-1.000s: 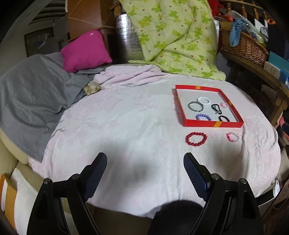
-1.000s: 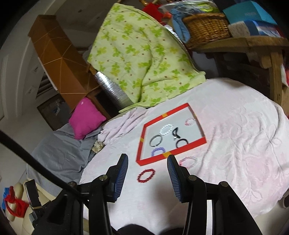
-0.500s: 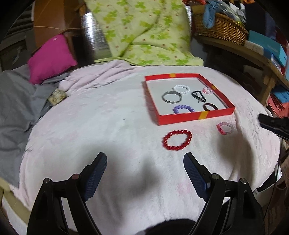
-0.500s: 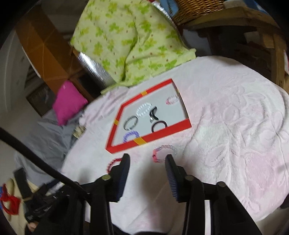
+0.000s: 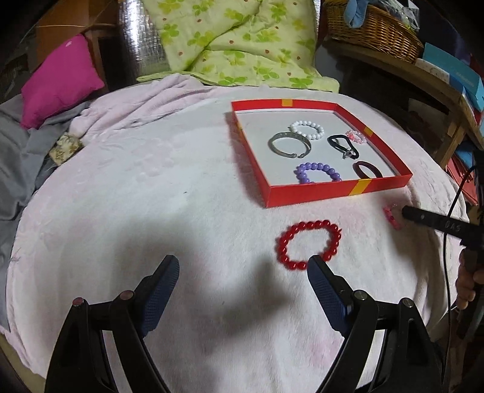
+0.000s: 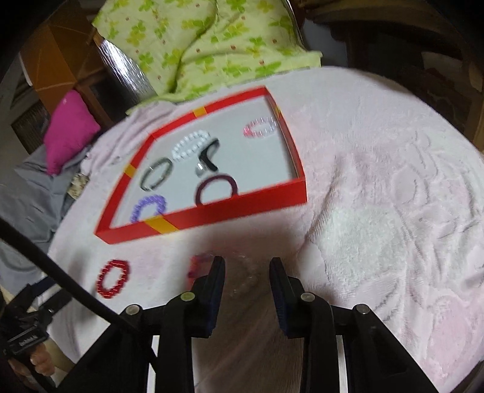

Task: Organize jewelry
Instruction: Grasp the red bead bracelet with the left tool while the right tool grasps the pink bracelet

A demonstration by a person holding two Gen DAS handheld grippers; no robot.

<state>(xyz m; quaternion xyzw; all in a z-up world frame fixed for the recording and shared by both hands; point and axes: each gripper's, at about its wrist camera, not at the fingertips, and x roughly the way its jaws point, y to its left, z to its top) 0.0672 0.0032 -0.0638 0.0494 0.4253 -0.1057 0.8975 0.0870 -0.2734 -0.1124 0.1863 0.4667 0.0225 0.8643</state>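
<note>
A red tray (image 5: 332,192) (image 6: 236,208) on the pink blanket holds several bracelets and hair ties. A red bead bracelet (image 5: 308,243) (image 6: 113,279) lies on the blanket in front of it, just ahead of my open left gripper (image 5: 242,269); the right finger tip overlaps its near edge. A pink-and-clear bead bracelet (image 5: 391,216) (image 6: 242,272) lies to the right. My right gripper (image 6: 246,263) is open, its fingers straddling part of this bracelet, low over the blanket. Its tip (image 5: 423,216) shows in the left wrist view.
A pink blanket (image 5: 151,196) covers the round surface. A green floral quilt (image 5: 236,39), a magenta pillow (image 5: 57,81) and grey cloth (image 5: 12,157) lie behind and to the left. A wooden shelf with a wicker basket (image 5: 372,27) stands at the right.
Both grippers moved forward and down toward the loose bracelets. The left one closed in on the red bracelet; the right one reached the pink bracelet. Both stayed open.
</note>
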